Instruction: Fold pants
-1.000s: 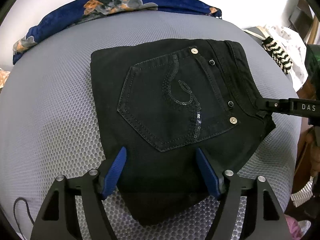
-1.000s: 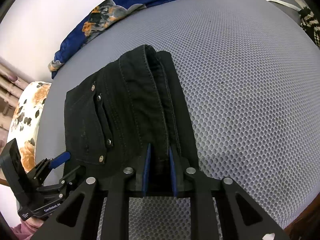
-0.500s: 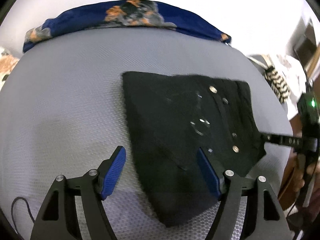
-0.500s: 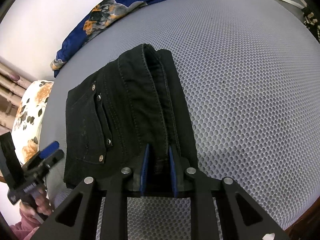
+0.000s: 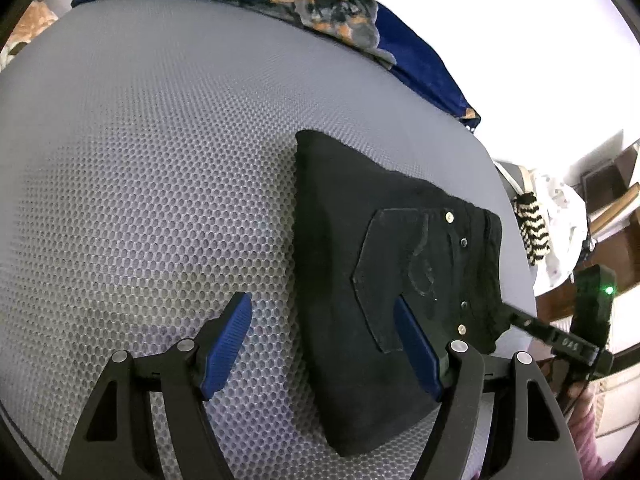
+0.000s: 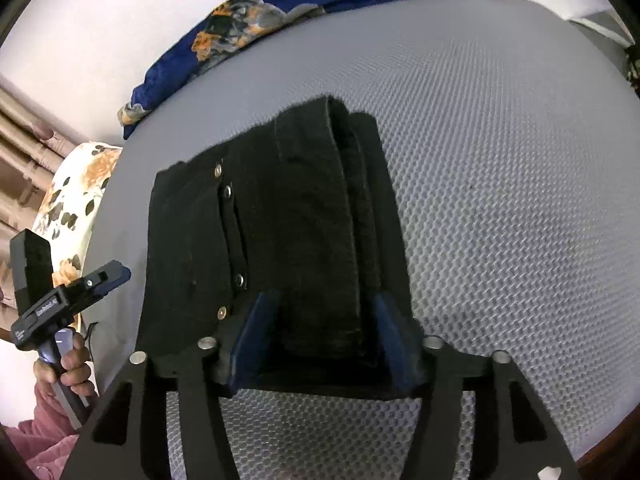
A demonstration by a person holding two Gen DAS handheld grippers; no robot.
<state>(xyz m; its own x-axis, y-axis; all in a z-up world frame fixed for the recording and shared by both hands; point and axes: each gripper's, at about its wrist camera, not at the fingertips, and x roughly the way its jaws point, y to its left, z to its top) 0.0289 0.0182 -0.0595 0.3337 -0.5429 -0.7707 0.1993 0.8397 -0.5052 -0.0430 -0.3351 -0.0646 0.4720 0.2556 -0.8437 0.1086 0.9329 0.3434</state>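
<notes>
- Now we see the folded black pants [image 5: 384, 280] lying flat on the grey honeycomb-mesh surface [image 5: 160, 184], back pocket [image 5: 400, 276] facing up with its faint curled stitching and metal rivets.
- We hold the left gripper [image 5: 326, 350] low over the near part of the surface, its jaws spread wide; the left blue pad sits over bare mesh, while the right blue pad [image 5: 416, 352] overlaps the pants' near edge, and we cannot tell whether it touches.
- From the right wrist view, our right gripper [image 6: 318, 340] has its jaws spread to either side of the thick folded waistband edge [image 6: 320, 220], with the cloth between the blue pads; whether the pads touch it we cannot tell.
- At the left of that view, a hand [image 6: 68, 368] grips the handle of the left gripper, just beside the pants' edge.
- Along the far edge of the surface lies a dark blue floral cloth [image 5: 340, 8].
- Off the surface's right side sit a black-and-white zigzag item [image 5: 530, 224] and white fabric [image 5: 560, 216].
</notes>
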